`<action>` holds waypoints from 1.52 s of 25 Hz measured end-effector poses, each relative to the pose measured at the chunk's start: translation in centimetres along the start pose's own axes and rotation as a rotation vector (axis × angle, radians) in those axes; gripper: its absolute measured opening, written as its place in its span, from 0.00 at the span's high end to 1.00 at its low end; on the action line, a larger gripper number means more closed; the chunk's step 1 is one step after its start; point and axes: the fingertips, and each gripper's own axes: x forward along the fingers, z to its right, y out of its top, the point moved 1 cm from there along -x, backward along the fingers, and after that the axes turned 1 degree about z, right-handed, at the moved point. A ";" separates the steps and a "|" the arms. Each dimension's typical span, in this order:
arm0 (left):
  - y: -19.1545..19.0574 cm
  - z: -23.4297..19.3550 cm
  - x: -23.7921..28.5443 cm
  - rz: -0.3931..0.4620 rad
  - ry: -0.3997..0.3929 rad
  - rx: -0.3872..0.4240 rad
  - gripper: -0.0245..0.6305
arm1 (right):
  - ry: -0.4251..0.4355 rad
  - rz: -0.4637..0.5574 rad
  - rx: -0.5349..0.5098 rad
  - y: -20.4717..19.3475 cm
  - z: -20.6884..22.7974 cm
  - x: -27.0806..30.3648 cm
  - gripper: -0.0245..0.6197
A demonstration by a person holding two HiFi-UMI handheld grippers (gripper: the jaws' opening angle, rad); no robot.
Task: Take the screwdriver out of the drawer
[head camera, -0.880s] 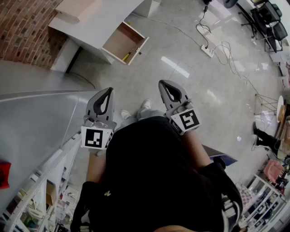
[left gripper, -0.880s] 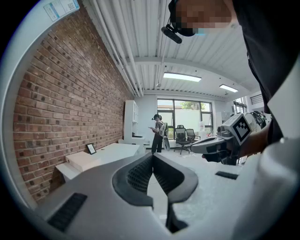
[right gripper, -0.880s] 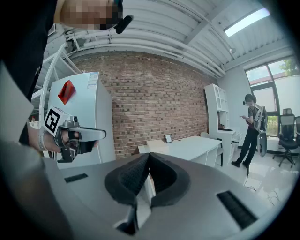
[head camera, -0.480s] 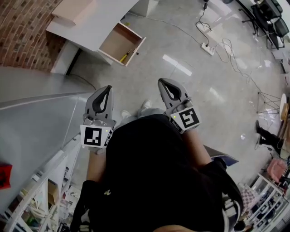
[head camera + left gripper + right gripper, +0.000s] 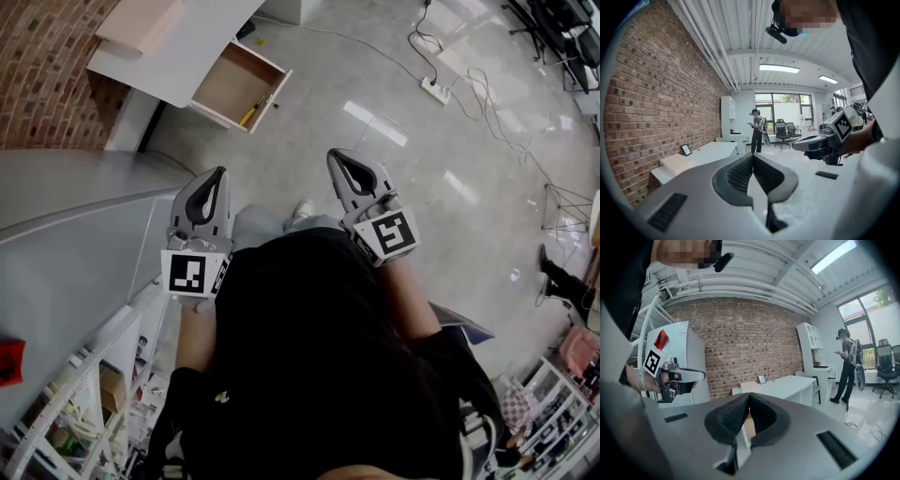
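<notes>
Left tool (image 5: 219,174): jaws fully together, tips touching, nothing between them. Right tool (image 5: 337,157): same, closed and empty. Both sit side by side on the near side of the scene, aimed roughly level toward the far end of the room, well apart from the target.

Screwdriver (image 5: 250,113), yellow handle, lies inside the open drawer (image 5: 225,82), along its right-hand wall close to the front panel. The drawer is pulled out from under the white counter (image 5: 183,52) at far left, beside the brick wall (image 5: 42,80). A tan box (image 5: 139,21) sits on the counter top. A power strip (image 5: 433,90) with its cable lies on the floor (image 5: 394,197), far right. Another person (image 5: 757,125) stands far off in the left gripper view.
</notes>
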 end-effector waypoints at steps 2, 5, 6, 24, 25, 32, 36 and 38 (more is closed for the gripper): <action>-0.2 0.0 0.9 -0.012 -0.006 -0.001 0.96 | -0.009 0.003 0.004 -0.1 0.9 0.2 0.95; -0.6 -0.6 2.3 -0.034 -0.017 -0.013 0.96 | -0.015 -0.016 0.013 -0.4 1.9 1.2 0.95; -0.7 -0.9 2.8 -0.041 -0.023 -0.017 0.96 | -0.017 -0.023 0.018 -0.5 2.2 1.7 0.95; -6.3 -15.1 12.3 -0.176 -0.139 -0.071 0.96 | -0.111 -0.156 0.040 -0.7 4.7 17.1 0.95; -6.7 -16.0 12.9 -0.187 -0.148 -0.069 0.96 | -0.123 -0.162 0.042 -0.9 4.8 17.9 0.95; -10.0 -19.0 16.5 -0.271 -0.266 -0.115 0.96 | -0.219 -0.200 0.072 -1.6 5.5 21.1 0.95; -12.5 -18.5 17.8 -0.333 -0.299 -0.119 0.95 | -0.253 -0.237 0.102 -2.4 6.0 21.4 0.94; -13.9 -17.9 18.5 -0.375 -0.311 -0.121 0.95 | -0.270 -0.253 0.122 -2.9 6.4 21.4 0.94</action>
